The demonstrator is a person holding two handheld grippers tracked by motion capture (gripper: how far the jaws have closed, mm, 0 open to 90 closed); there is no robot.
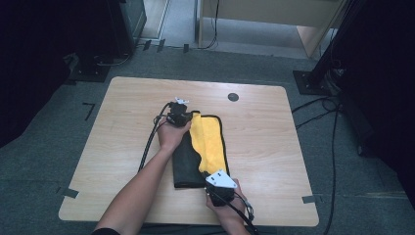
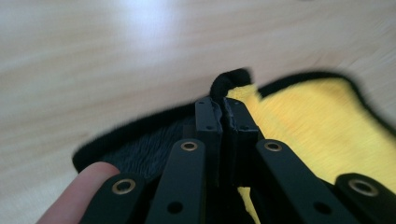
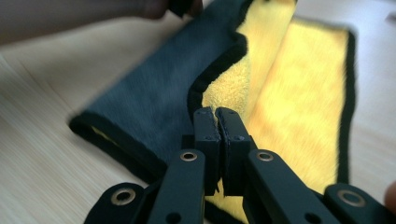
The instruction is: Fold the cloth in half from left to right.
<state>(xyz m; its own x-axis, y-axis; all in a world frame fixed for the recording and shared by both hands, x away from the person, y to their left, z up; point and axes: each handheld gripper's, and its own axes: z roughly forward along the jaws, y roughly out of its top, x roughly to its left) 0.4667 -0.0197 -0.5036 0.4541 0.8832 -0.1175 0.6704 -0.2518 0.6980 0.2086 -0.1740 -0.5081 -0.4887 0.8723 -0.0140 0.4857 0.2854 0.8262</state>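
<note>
At the middle of the wooden table [image 1: 122, 147]: one cloth [image 1: 213, 142], yellow on one face, dark grey on the other, with black edging all round, lying partly folded so that a grey flap covers its left part and the yellow face shows at the right.

Claws: two. The left claw [image 1: 182, 116] sits at the far end of the cloth, jaws pressed together on the black hem, which bulges out in a small loop just past the tips [image 2: 229, 81]. The right claw [image 1: 211, 172] sits at the near end, jaws likewise pressed together, pinching the black-edged rim of the cloth [image 3: 218, 109] where grey turns to yellow.

Hands: two, one behind each claw; one fingertip [image 2: 81, 186] shows beside the left claw's linkage.

Other items on the table: one small round dark disc [image 1: 233, 97] near the far edge, well apart from the cloth.

Edges and room: bare wood lies on every side of the cloth, widest to left and right; the near edge of the table lies just behind the right hand.

Hard to make out: the pinched hem between either pair of pads is mostly covered by the jaws; both gripper views are blurred; the underside of the fold is hidden.
</note>
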